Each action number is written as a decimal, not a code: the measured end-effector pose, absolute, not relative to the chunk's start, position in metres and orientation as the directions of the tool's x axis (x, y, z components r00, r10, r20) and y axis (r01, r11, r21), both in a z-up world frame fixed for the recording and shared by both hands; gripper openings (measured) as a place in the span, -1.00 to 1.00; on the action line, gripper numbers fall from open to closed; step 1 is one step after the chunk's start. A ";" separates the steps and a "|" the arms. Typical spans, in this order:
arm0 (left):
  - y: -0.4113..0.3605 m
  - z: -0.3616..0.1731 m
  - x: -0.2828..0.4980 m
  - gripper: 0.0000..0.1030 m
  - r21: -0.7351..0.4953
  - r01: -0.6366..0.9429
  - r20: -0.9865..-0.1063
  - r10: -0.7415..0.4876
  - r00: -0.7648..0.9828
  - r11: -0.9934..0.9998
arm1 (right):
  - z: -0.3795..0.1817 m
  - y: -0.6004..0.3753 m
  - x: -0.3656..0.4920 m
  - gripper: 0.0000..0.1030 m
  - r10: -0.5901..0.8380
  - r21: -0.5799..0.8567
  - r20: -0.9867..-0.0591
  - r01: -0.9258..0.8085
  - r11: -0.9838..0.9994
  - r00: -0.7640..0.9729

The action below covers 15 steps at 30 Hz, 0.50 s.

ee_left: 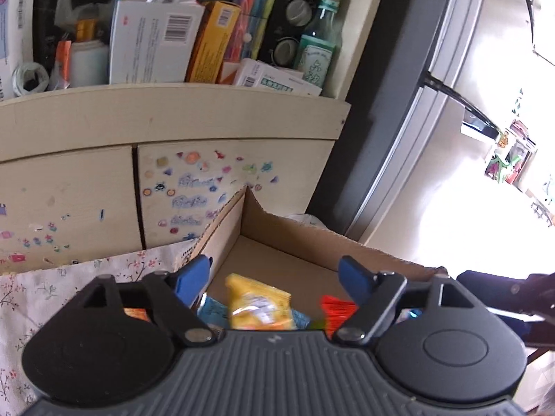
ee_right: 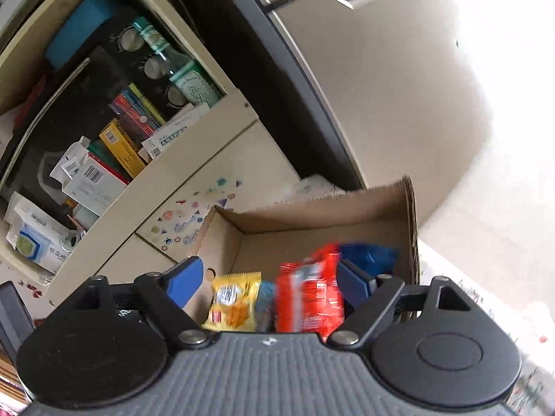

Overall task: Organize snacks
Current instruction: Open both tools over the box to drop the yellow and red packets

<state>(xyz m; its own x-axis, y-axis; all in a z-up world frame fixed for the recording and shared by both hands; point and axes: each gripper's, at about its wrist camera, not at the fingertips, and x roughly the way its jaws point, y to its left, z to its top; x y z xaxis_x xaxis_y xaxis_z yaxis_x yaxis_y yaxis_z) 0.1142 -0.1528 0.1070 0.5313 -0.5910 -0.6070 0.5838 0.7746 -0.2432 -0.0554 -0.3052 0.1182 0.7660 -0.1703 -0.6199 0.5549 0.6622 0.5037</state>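
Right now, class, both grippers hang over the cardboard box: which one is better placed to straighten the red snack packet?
Probably the right gripper: its open jaws frame the red packet in the cardboard box. The left gripper frames the yellow packet, with red at its edge.

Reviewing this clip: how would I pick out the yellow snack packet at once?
Find the open cardboard box standing before the stickered cabinet door. On its floor lie several packets; the yellow snack packet is leftmost, beside a red packet. It alone is yellow, with crackers pictured on it.
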 end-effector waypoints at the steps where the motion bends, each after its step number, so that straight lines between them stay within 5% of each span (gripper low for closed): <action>1: -0.151 0.110 0.114 0.61 -0.239 0.585 -0.606 -0.590 0.534 0.775 | 0.117 -0.305 -0.056 0.72 -0.161 0.511 -0.621 0.552 0.660 0.767; 15: -0.098 0.127 0.103 0.67 -0.174 0.543 -0.627 -0.518 0.582 0.821 | 0.120 -0.272 -0.052 0.75 -0.055 0.457 -0.630 0.427 0.780 0.774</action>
